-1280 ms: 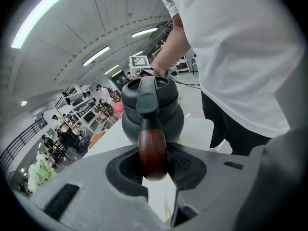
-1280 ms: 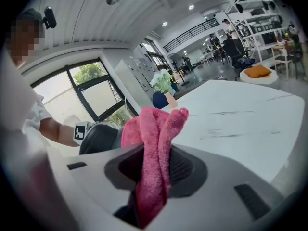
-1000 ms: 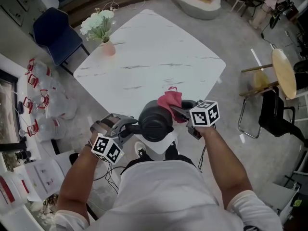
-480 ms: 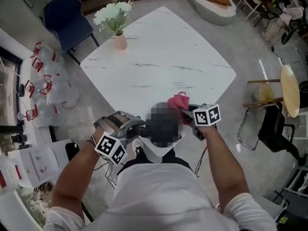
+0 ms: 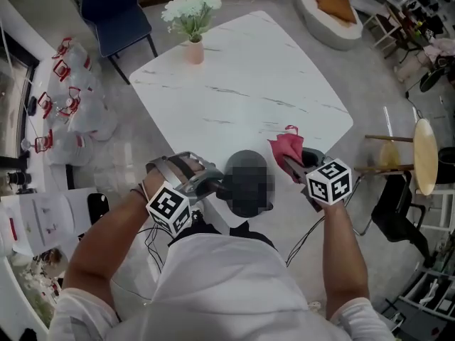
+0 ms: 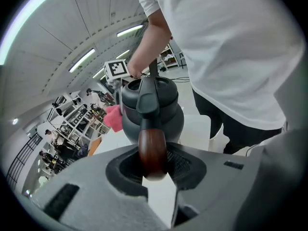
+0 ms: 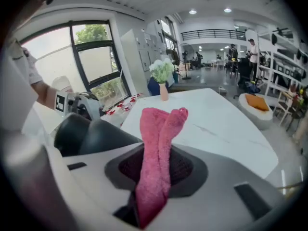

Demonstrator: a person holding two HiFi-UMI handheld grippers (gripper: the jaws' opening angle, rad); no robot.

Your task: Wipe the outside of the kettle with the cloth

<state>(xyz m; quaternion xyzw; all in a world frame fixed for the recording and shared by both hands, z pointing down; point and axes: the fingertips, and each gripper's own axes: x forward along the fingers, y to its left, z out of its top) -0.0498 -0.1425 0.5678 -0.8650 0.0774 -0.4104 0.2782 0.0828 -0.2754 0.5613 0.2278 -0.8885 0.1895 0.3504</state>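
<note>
1. The kettle [image 6: 163, 121] is at the near edge of the table [image 5: 242, 69], right in front of your body. No view shows whether it rests on the top or hangs just above it.
2. Your left gripper [image 6: 153, 163] is clamped on the kettle's brown wooden handle [image 6: 152, 148], which fills the gap between the jaws.
3. Your right gripper [image 7: 154, 177] pinches the pink cloth [image 7: 158, 143]. The cloth stands up out of the jaws just beside the kettle's right side, and you cannot tell whether it touches.
4. Beyond the kettle, the white marbled top runs open as far as a vase of flowers [image 5: 192, 23] at the far corner.
5. Past that corner stands a blue chair [image 5: 117, 9], well apart.
6. On the floor to your left lie water bottles [image 5: 71, 105] and papers [image 5: 43, 222].
7. To your right, off the table's edge, are a round wooden stool [image 5: 425, 155] and a black chair [image 5: 398, 212], near your right arm's side.
</note>
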